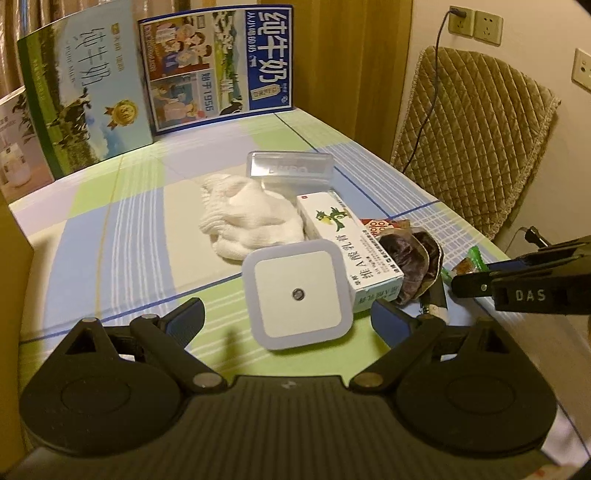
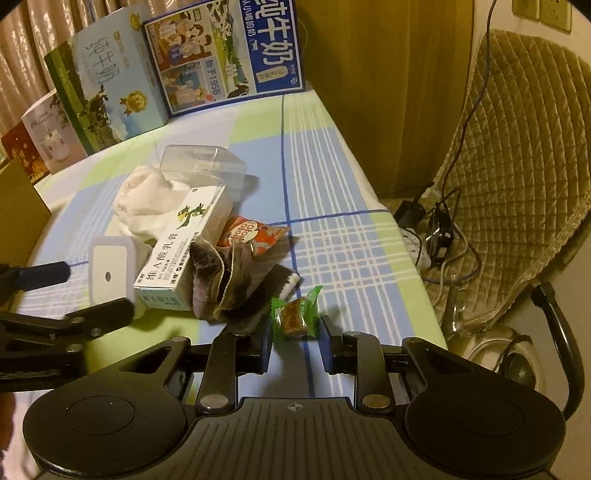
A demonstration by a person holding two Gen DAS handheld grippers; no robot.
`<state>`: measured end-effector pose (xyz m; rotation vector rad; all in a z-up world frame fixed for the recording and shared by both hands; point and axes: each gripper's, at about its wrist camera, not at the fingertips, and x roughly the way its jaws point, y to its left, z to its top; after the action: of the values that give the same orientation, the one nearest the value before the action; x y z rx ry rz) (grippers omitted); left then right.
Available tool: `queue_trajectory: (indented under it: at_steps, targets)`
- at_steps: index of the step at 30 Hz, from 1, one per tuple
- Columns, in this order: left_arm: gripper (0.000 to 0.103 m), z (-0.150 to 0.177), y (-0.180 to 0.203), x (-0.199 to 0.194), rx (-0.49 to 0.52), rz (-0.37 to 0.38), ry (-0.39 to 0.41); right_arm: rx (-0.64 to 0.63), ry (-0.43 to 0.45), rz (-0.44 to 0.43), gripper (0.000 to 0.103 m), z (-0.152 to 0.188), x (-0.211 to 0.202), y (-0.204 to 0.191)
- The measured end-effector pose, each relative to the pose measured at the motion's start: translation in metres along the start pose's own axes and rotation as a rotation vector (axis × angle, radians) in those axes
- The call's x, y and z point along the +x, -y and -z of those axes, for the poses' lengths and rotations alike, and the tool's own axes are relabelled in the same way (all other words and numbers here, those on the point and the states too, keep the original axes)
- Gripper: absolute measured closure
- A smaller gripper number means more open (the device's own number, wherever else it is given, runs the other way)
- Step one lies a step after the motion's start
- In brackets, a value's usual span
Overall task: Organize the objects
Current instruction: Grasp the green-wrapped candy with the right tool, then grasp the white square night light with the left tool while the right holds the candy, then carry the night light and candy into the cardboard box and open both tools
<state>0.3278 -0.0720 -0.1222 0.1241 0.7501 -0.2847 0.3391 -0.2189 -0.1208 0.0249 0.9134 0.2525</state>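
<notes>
The left gripper (image 1: 288, 314), jaws spread, brackets the square night light (image 1: 297, 293) lying directly ahead. Right of it, the right gripper (image 2: 294, 341) pinches the green-wrapped candy (image 2: 295, 314) at the table's (image 2: 332, 177) near edge.

A lived-in room of a home: a desk under a blue, green and white checked cloth (image 1: 110, 236), pleated beige curtains (image 2: 55, 48) behind printed milk cartons (image 1: 218, 66), a chair with a quilted tan cover (image 1: 472, 147), and cream wall sockets (image 1: 476, 24) with a cable plugged in.
</notes>
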Motion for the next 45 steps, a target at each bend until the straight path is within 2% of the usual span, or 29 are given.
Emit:
queue_trajectory:
  at_steps: [4, 7, 9, 12, 19, 24, 31, 33, 38, 45]
  targets:
    - [0.010, -0.003, 0.007, 0.010, 0.041, -0.027, 0.012, -0.008, -0.004, 0.006, 0.075, 0.002, 0.002, 0.000]
    - [0.013, -0.002, 0.009, 0.017, 0.070, -0.045, 0.011, -0.013, 0.007, 0.012, 0.067, 0.002, 0.002, 0.000]
    - [0.019, -0.001, 0.009, 0.020, 0.079, -0.052, 0.012, -0.016, 0.015, 0.009, 0.057, 0.001, 0.001, 0.000]
    - [0.040, 0.000, 0.007, 0.024, 0.083, -0.056, -0.006, -0.025, 0.020, 0.004, 0.054, 0.001, 0.002, 0.000]
    - [0.042, 0.004, -0.001, 0.009, 0.056, -0.070, -0.055, -0.026, 0.030, 0.020, 0.054, 0.001, 0.005, 0.001]
    - [0.042, 0.014, -0.002, -0.008, 0.048, -0.064, -0.066, -0.035, 0.029, 0.032, 0.054, 0.000, 0.006, 0.000]
    - [0.042, 0.015, -0.002, -0.009, 0.040, -0.051, -0.068, -0.073, 0.019, 0.067, 0.056, 0.002, 0.010, -0.003]
    - [0.042, 0.015, -0.001, -0.009, 0.040, -0.048, -0.065, -0.077, 0.020, 0.066, 0.066, 0.001, 0.010, -0.004]
    - [0.042, 0.015, -0.001, -0.007, 0.042, -0.046, -0.064, -0.066, 0.018, 0.060, 0.079, -0.001, 0.009, -0.005]
    - [0.042, 0.016, -0.001, -0.012, 0.041, -0.048, -0.063, -0.034, 0.057, 0.041, 0.079, -0.004, -0.007, -0.011]
